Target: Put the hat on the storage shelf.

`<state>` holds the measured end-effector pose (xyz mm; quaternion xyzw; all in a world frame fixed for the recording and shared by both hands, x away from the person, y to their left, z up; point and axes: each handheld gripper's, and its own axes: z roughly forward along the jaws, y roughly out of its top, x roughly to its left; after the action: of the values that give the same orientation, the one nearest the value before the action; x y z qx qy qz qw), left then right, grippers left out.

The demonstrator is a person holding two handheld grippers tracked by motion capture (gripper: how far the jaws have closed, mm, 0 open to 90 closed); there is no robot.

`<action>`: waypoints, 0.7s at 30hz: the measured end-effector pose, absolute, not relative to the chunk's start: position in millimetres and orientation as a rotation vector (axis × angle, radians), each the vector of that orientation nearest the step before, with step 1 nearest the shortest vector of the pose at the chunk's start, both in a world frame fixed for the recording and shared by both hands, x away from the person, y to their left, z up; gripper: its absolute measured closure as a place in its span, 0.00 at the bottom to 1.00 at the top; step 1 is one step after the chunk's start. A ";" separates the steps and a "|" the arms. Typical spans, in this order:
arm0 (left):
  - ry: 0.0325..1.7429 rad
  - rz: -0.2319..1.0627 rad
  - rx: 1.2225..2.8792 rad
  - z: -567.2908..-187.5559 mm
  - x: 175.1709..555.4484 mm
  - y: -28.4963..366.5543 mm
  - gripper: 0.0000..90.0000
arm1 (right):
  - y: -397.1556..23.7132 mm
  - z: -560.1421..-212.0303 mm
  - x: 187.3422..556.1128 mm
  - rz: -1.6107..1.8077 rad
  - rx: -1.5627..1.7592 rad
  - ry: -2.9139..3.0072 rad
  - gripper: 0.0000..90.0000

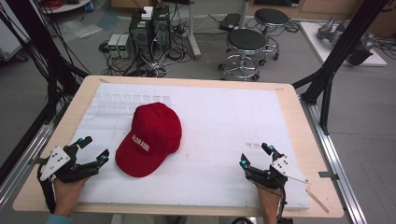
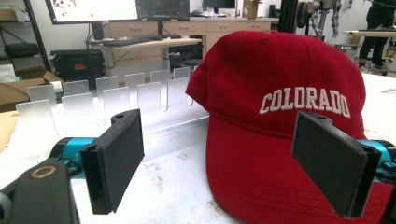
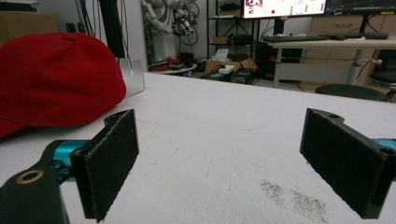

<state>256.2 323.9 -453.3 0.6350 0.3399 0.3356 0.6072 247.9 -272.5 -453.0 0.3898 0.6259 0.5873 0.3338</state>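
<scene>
The high view looked forward and down from above the person's side onto the whole table (image 1: 289, 93). The left gripper view sat low at the table's near-left corner, facing along its own jaws, close to the red cap (image 2: 280, 116). The right gripper view sat low at the near-right, facing across the white mat (image 3: 224, 130). All three views shared the red cap (image 1: 149, 137) (image 3: 56, 79) and the white mat (image 1: 224, 121).

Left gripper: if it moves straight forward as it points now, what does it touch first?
Probably the brim of the red cap; the open left gripper points at it.
</scene>
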 end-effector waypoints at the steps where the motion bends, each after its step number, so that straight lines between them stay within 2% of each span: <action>1: 0.787 0.775 1.470 -453.3 256.4 323.8 0.19 | -272.4 -453.0 248.0 1.535 1.020 1.635 0.12; 21: 0.770 0.753 1.484 -452.8 257.3 324.1 0.18 | -272.5 -452.9 248.2 1.532 1.023 1.636 0.12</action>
<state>257.3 324.1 -452.8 0.6423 0.3332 0.3260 0.6084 248.2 -272.5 -452.9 0.3918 0.6264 0.5862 0.3324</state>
